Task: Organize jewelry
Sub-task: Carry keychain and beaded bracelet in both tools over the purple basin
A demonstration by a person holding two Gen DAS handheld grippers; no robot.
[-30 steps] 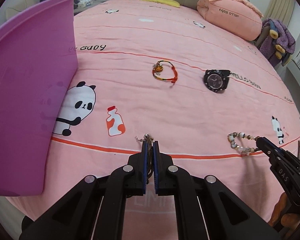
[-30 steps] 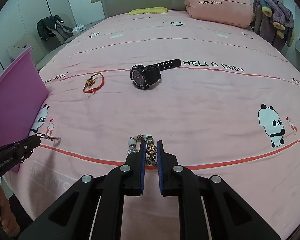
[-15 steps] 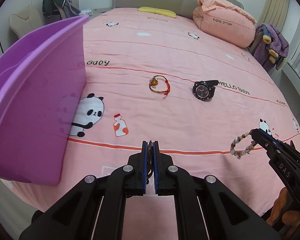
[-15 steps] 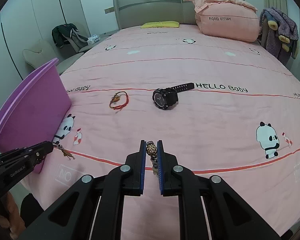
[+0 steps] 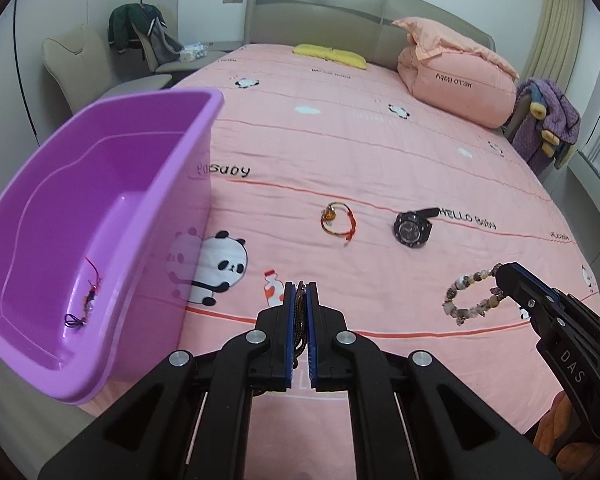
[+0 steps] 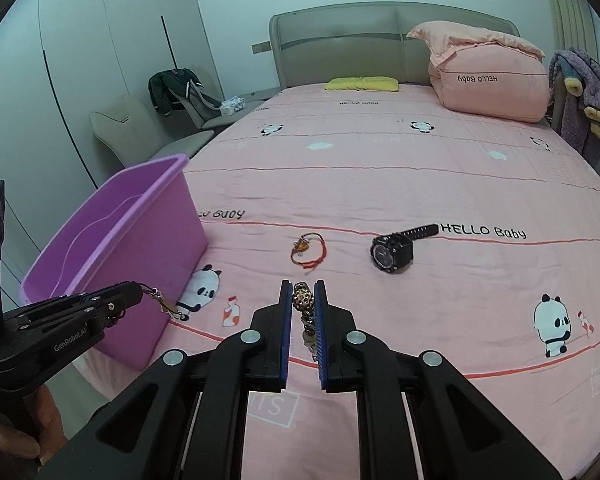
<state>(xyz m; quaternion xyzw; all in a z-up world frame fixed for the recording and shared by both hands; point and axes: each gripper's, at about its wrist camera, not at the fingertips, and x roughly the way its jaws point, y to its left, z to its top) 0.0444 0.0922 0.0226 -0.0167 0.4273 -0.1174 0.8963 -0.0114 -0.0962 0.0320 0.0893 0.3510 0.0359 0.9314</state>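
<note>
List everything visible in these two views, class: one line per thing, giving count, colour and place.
Purple plastic bin: one, left bed edge.
Small dark cord trinket: one, inside bin.
Red string bracelet: one, mid-bed.
Black wristwatch: one, right of bracelet.
Stone bead bracelet: one, mixed browns, hanging from right gripper.
Thin brown chain: one, pinched in left gripper.
Pink pillow: one, by headboard.
Yellow cloth: one, by headboard.
Grippers: two, black, both shut.

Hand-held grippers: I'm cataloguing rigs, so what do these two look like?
Both are matte black plastic with silver screws. The left hand-held gripper and the right hand-held gripper have blue finger pads. White lettering reads "GenRobot.AI" on the left, "DAS" on the right.
</note>
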